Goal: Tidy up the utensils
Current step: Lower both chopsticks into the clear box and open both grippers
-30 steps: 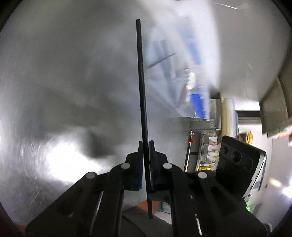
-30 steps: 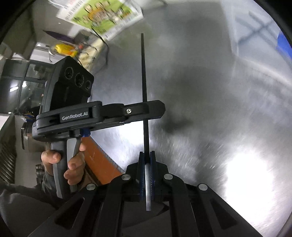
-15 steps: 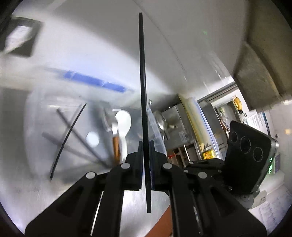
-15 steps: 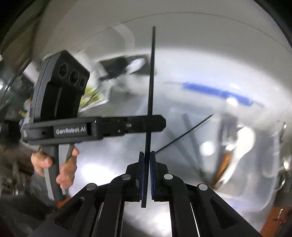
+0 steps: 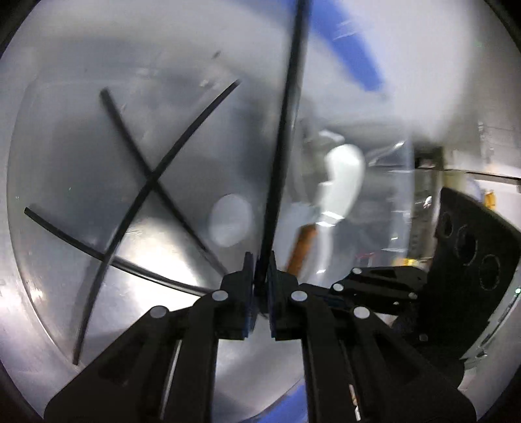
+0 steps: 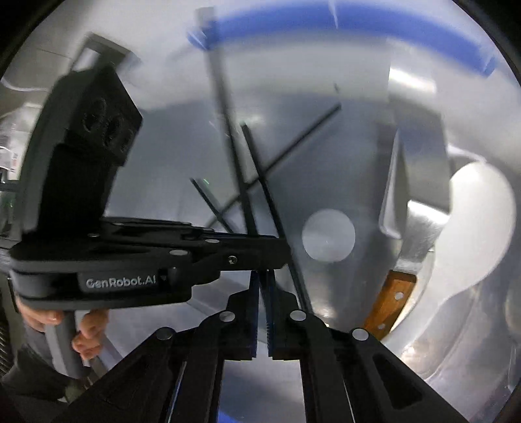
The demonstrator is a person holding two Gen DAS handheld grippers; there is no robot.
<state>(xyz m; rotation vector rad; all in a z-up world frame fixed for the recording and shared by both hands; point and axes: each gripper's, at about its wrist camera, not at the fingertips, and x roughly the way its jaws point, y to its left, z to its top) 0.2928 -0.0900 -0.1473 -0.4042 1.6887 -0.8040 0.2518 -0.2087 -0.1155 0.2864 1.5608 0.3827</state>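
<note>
My left gripper (image 5: 260, 270) is shut on a black chopstick (image 5: 283, 136) that points up over a clear plastic bin (image 5: 35, 293) with a blue rim. Three black chopsticks (image 5: 143, 182) lie crossed on the bin's floor at left. My right gripper (image 6: 263, 286) has its jaws nearly together with a thin gap and nothing visibly held; black chopsticks (image 6: 257, 182) lie just beyond its tips. The left gripper's body (image 6: 107, 260) crosses the right wrist view. A white spoon (image 5: 342, 182) and a wooden-handled knife (image 6: 387, 299) lie in the bin's right part.
The bin's blue rim (image 6: 358, 22) arcs across the top. A clear divider wall (image 6: 390, 188) separates the chopstick side from the spoon (image 6: 475, 221) and knife side. Steel tabletop (image 5: 19, 325) shows around the bin. Shelving stands at the far right (image 5: 423, 208).
Both grippers swung from the bare steel table down over the bin. The right gripper's chopstick is no longer between its jaws; the left still holds its chopstick.
</note>
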